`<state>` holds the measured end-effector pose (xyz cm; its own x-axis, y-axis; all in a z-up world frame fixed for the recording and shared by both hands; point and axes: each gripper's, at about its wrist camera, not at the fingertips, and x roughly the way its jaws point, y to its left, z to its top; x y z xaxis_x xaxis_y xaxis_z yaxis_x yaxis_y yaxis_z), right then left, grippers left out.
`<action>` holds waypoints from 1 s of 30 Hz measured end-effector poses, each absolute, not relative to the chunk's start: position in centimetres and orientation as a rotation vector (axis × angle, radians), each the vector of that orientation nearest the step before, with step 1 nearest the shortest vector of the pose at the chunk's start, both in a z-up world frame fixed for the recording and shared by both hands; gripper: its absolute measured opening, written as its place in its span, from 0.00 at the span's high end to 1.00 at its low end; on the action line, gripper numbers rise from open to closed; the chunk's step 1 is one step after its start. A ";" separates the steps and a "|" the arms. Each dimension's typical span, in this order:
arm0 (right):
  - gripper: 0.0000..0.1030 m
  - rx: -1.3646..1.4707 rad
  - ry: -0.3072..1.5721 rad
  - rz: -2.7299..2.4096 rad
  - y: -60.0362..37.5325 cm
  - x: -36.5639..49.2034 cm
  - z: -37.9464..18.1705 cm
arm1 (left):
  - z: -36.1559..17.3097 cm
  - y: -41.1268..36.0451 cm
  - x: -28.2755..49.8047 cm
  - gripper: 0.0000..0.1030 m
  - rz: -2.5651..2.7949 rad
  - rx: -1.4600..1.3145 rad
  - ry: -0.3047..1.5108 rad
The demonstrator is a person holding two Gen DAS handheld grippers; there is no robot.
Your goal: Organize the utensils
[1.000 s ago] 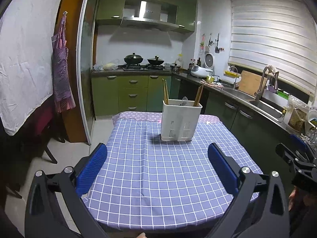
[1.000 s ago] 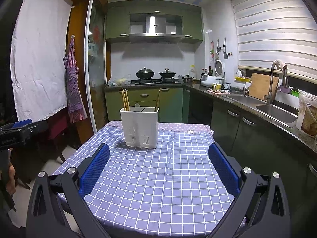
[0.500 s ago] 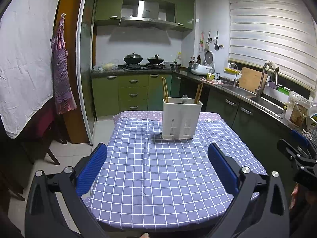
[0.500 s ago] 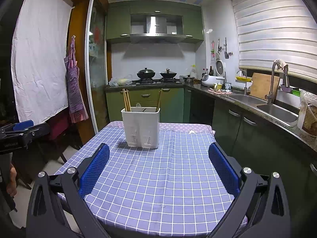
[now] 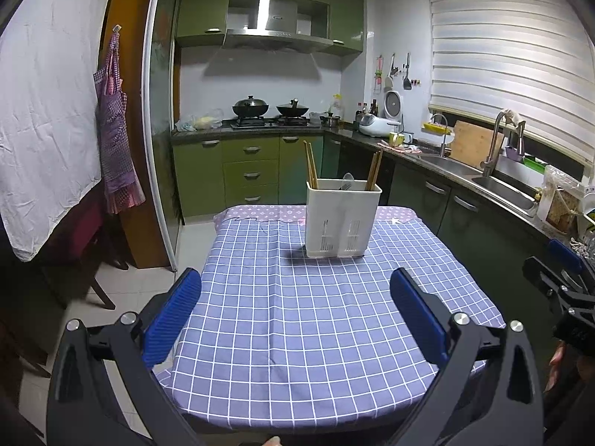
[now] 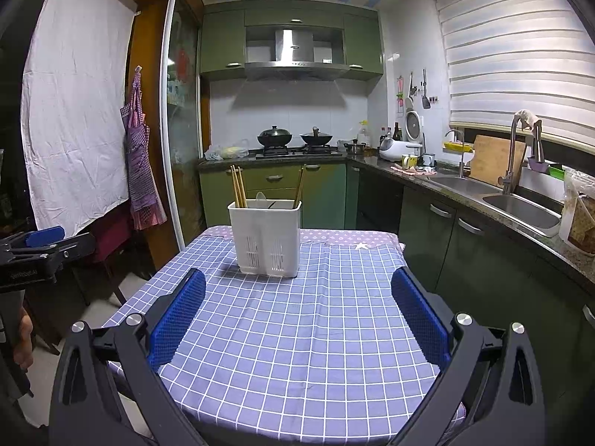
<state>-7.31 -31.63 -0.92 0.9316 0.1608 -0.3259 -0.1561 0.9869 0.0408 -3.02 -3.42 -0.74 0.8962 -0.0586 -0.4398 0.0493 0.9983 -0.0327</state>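
A white slotted utensil holder (image 5: 342,219) (image 6: 266,236) stands upright near the far end of a table with a blue checked cloth (image 5: 316,316) (image 6: 297,334). Wooden chopsticks (image 5: 310,165) (image 6: 238,191) lean in its left and right compartments, and a spoon (image 5: 347,180) (image 6: 260,197) pokes up in the middle. My left gripper (image 5: 293,299) is open over the near part of the table with nothing between its blue pads. My right gripper (image 6: 297,301) is also open and holds nothing, well short of the holder.
Green kitchen cabinets (image 6: 282,186) with two woks on a stove fill the back wall. A counter with a double sink (image 6: 517,204) runs along the right. A chair (image 5: 85,230) and a hanging apron (image 5: 115,130) are at the left. A hand shows at each frame edge.
Both grippers have drawn back and risen slightly, so the holder looks a little farther off. Both stay open. The holder and utensils have not moved.
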 end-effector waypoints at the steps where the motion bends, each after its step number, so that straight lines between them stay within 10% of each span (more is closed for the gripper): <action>1: 0.04 0.015 0.334 0.162 -31.6 -7.3 -0.9 | -0.7 -3.4 -3.0 0.06 -0.055 -0.019 0.456; 30: 0.04 0.013 0.345 0.173 -31.2 -7.2 -1.1 | -1.0 -3.7 -2.9 0.06 -0.030 0.005 0.473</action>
